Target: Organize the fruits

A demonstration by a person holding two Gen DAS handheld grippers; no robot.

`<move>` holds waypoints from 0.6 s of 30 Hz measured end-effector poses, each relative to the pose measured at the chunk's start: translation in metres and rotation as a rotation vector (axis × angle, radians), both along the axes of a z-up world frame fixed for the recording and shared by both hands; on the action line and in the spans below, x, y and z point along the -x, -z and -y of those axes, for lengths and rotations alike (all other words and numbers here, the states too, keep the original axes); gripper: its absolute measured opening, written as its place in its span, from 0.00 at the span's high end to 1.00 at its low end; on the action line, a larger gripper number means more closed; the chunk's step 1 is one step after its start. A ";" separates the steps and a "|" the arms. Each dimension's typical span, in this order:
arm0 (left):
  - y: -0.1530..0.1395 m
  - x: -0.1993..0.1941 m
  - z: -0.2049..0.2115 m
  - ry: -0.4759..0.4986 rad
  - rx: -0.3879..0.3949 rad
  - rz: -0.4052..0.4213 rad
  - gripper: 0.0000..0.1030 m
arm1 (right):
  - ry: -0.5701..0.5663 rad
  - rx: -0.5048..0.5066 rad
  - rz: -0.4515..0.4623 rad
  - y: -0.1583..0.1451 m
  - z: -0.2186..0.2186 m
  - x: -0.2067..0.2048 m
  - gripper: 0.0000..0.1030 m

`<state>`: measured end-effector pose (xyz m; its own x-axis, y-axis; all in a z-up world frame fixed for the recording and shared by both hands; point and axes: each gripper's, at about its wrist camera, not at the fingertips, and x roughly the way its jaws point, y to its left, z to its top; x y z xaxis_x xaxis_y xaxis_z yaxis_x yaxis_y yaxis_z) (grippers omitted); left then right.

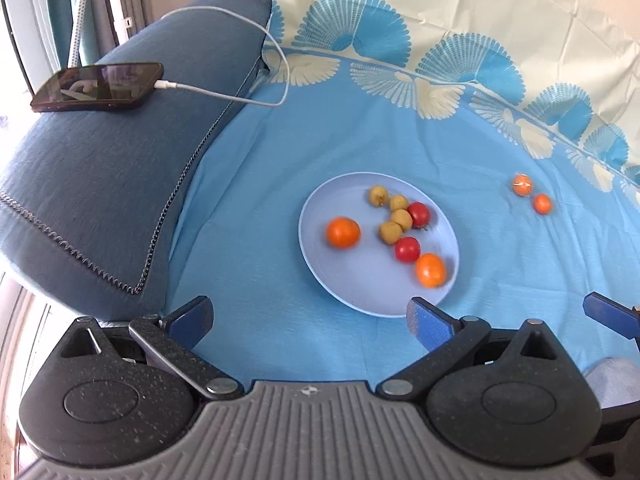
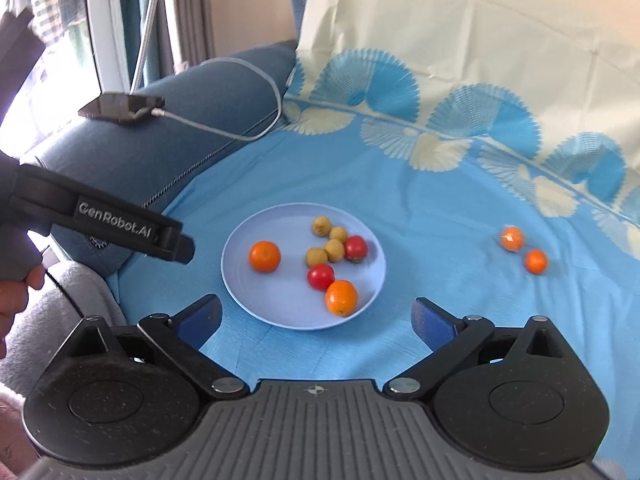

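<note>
A light blue plate (image 1: 352, 284) (image 2: 280, 308) lies on the blue cloth. It holds two oranges (image 1: 343, 233) (image 2: 265, 256), two red tomatoes (image 1: 407, 249) (image 2: 321, 277) and several small yellow-green fruits (image 1: 391, 232) (image 2: 334, 249). Two small oranges (image 1: 542, 203) (image 2: 535, 261) lie on the cloth to the right of the plate. My left gripper (image 1: 310, 320) is open and empty, hovering near the plate's near rim. My right gripper (image 2: 316, 318) is open and empty, above the plate's near edge. The left gripper's body (image 2: 120, 224) shows at the left of the right wrist view.
A phone (image 1: 98, 86) (image 2: 120, 108) on a white charging cable (image 1: 256, 102) lies on the blue sofa armrest (image 1: 100, 184) at the left. A cream and blue patterned cloth (image 1: 460, 20) covers the sofa back behind.
</note>
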<state>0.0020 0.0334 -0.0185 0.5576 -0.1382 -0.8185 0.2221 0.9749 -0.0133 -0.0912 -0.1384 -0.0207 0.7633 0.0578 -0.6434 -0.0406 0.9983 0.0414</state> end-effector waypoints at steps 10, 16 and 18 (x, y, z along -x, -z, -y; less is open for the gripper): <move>-0.027 0.052 0.004 0.024 0.013 0.096 0.00 | 0.042 0.017 0.113 -0.025 -0.005 0.054 0.01; -0.034 0.069 0.006 0.030 0.013 0.125 0.00 | 0.070 0.010 0.147 -0.032 -0.002 0.075 0.01; -0.035 0.073 0.006 0.034 0.012 0.133 0.00 | 0.071 0.010 0.155 -0.033 -0.002 0.079 0.01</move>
